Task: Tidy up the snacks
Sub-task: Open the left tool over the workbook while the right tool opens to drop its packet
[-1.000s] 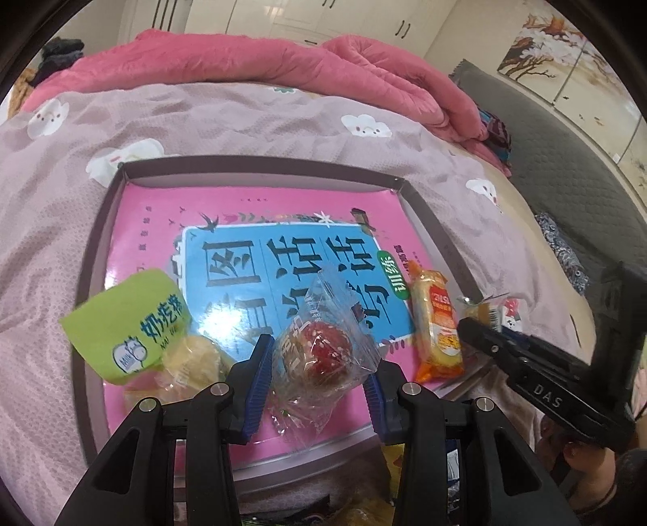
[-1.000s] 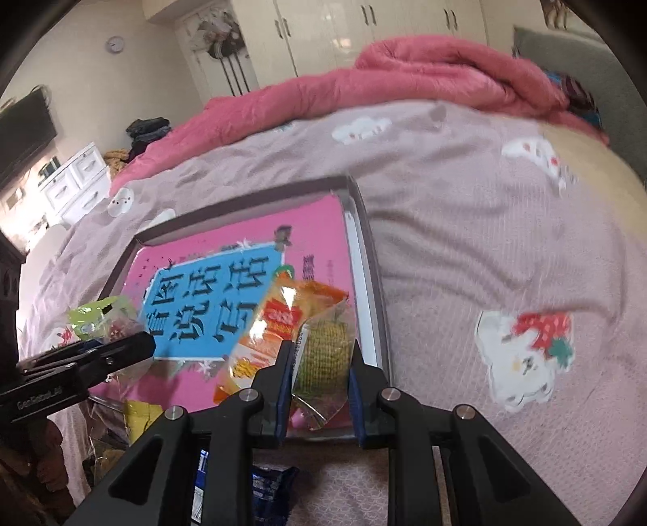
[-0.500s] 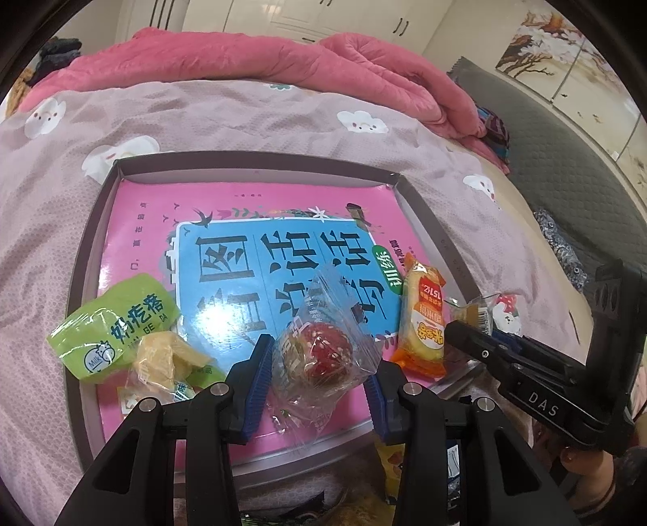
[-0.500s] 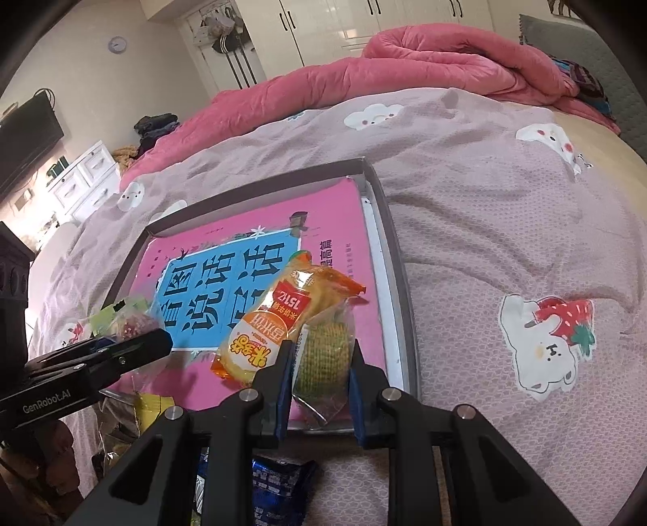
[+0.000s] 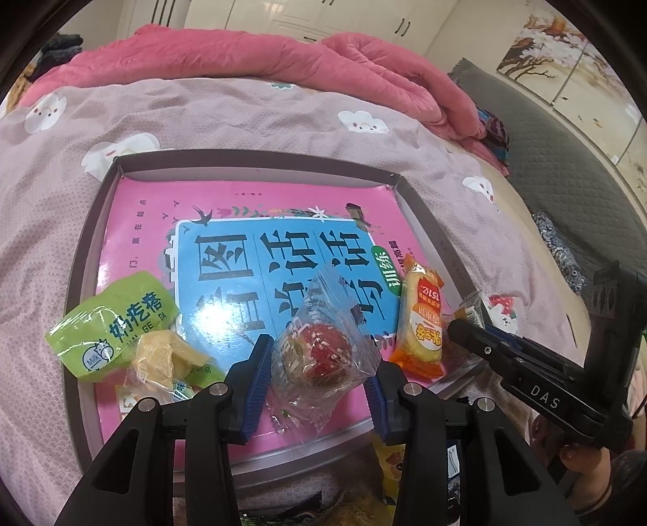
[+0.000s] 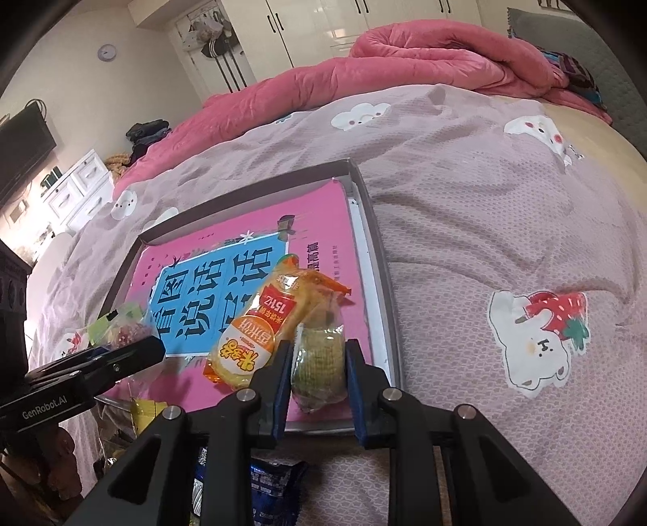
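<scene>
A shallow grey tray [image 5: 89,251] lined with a pink and blue book lies on the bed; it also shows in the right wrist view [image 6: 378,259]. My left gripper [image 5: 319,364] is shut on a clear-wrapped red snack [image 5: 323,352] above the tray's near edge. A green milk-snack packet [image 5: 117,319] and a yellow candy [image 5: 161,360] lie at the tray's near left. An orange packet [image 5: 420,323] lies at the near right, also seen in the right wrist view [image 6: 259,340]. My right gripper [image 6: 317,364] is shut on a clear-wrapped round yellow-green biscuit [image 6: 319,360] over the tray's near right corner.
A pink quilt [image 5: 250,56] is bunched at the far side of the bed. More snack packets lie below the tray's near edge, among them a blue one [image 6: 267,481] and a yellow one [image 5: 388,461]. White cupboards [image 6: 323,28] stand behind.
Both grippers have drawn back slightly toward the tray's near edge, each still holding its snack. The green packet and orange packet now sit farther up in view.
</scene>
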